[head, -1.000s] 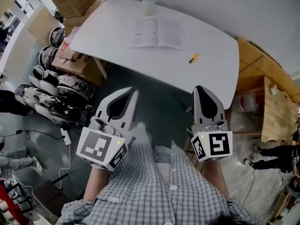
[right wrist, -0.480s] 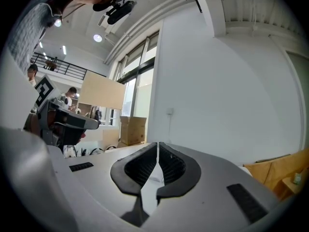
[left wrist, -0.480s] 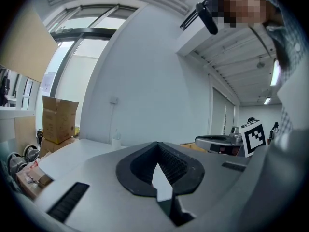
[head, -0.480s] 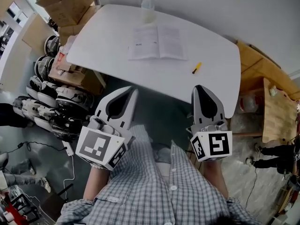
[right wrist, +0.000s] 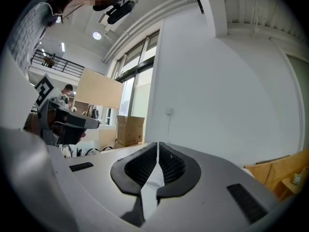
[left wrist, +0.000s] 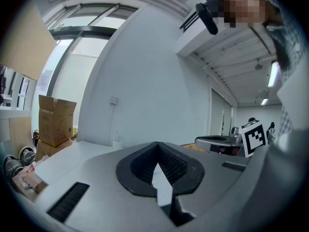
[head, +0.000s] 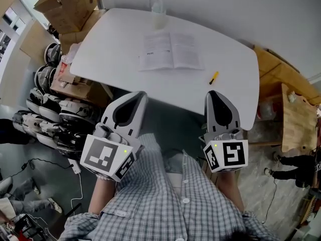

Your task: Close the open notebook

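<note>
Head view, looking steeply down: a white surface (head: 125, 64) fills the upper half. The notebook (head: 170, 50) lies open and flat on it, toward the far edge, both pages facing up. A clear bottle (head: 158, 6) stands just behind the notebook, and a small yellow pen (head: 214, 77) lies near it on the right, apart from it. Cardboard boxes (head: 67, 1) are stacked beyond the surface's left end. The left tongs (head: 142, 94) and right tongs (head: 212, 93) are held side by side in front of a checked shirt (head: 165, 200). Their tips reach only the near edge of the surface, well apart from the notebook. Both pairs look pressed together.

Left gripper view: the left tongs (left wrist: 157, 145) point level across the surface, tips meeting, nothing between them. A cardboard box (left wrist: 55, 120) stands at far left and the bottle (left wrist: 117, 141) sits ahead.

Right gripper view: the right tongs (right wrist: 158, 144) are closed tip to tip and hold nothing. A cardboard box (right wrist: 129, 129) shows ahead on the left by tall windows.
</note>
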Demonstrator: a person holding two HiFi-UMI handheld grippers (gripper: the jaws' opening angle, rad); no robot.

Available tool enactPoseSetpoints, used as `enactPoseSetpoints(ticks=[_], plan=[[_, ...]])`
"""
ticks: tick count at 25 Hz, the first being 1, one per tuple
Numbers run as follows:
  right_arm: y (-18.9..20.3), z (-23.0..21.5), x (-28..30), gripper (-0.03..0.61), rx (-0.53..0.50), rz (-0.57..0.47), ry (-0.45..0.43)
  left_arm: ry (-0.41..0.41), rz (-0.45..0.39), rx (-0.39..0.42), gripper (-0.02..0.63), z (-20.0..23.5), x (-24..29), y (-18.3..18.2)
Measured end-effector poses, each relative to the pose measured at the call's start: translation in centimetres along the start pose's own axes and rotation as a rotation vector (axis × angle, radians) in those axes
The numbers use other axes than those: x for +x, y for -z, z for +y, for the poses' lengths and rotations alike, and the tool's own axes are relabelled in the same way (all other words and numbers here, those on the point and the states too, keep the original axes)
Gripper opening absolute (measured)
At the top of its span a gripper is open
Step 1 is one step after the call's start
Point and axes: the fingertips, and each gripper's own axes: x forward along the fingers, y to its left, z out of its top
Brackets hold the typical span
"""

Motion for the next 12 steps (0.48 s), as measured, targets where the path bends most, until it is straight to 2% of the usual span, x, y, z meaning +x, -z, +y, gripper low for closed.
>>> enactPoseSetpoints(ticks=[12], plan=[[0.8, 2.5, 1.0, 0.028, 0.019, 0.031, -0.03, -0.031, 0.003, -0.02, 0.006, 2.2, -2.0, 0.4]])
